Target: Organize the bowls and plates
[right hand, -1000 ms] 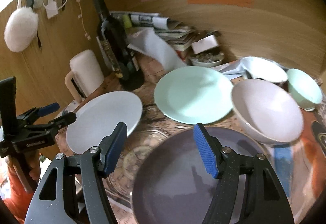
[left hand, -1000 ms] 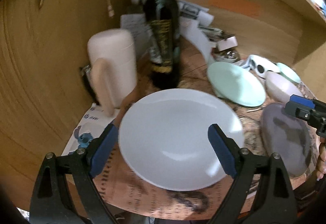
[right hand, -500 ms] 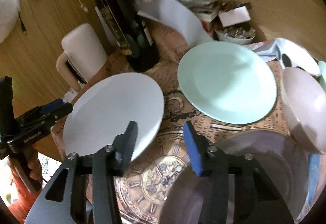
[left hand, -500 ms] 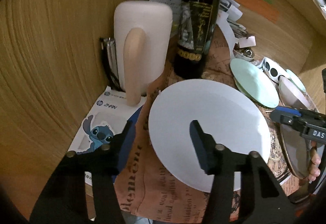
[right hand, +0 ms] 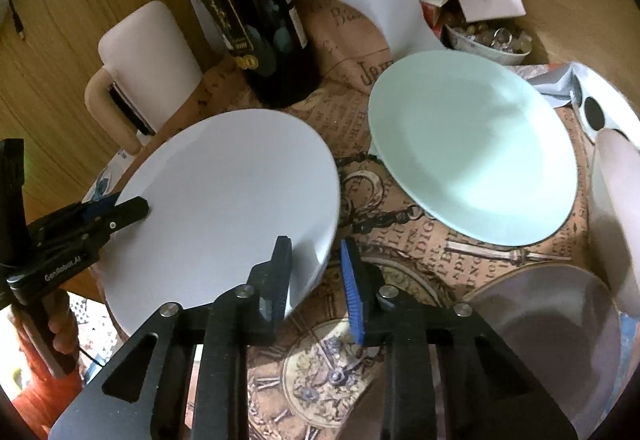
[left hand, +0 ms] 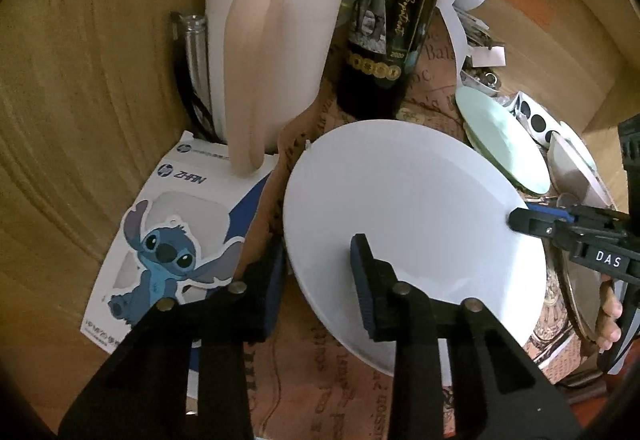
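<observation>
Both jaws are closing over opposite rims of the white plate (left hand: 412, 208): the left hand-held gripper (left hand: 318, 272) straddles its lower-left edge, the right hand-held gripper (right hand: 316, 272) its lower-right edge, probably to lift it level. The green plate (right hand: 472, 148) lies upper right on the counter (right hand: 360, 144).

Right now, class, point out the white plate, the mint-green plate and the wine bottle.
white plate (right hand: 236, 200): right wrist view, centre of its flat face.
mint-green plate (right hand: 472, 148): right wrist view, middle of its well.
wine bottle (left hand: 384, 20): left wrist view, on its label.
</observation>
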Available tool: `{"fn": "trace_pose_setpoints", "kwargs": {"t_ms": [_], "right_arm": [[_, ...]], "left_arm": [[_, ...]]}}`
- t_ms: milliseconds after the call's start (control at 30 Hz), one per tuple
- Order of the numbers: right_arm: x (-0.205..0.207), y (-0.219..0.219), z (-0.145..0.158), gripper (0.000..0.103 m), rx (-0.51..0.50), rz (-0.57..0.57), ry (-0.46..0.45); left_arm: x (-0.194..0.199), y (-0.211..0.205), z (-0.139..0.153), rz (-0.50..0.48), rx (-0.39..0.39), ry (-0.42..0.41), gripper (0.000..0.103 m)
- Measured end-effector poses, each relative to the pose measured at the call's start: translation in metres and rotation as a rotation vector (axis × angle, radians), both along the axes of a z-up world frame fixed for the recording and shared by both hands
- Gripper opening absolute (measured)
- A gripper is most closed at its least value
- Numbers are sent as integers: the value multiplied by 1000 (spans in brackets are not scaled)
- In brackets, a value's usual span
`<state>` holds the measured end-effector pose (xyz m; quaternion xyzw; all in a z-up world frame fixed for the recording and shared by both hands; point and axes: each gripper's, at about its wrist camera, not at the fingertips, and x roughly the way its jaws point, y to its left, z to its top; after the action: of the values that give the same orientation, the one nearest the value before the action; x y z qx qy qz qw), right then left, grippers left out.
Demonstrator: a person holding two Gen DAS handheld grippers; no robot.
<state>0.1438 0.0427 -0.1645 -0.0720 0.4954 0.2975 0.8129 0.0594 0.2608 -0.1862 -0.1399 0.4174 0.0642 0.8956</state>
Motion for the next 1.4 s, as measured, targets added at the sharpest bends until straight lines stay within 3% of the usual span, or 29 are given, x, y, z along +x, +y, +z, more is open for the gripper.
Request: {"fn": "trace_pose_setpoints", "kwargs": {"t_ms": [767, 1400], "right_arm": [[-11, -11, 11, 20, 24, -13, -49], [-33, -67, 51, 20, 85, -56, -142]], "left_arm": [[-3, -17, 14, 0, 31, -27, 33], [-12, -69, 53, -60, 72, -114, 33]]}}
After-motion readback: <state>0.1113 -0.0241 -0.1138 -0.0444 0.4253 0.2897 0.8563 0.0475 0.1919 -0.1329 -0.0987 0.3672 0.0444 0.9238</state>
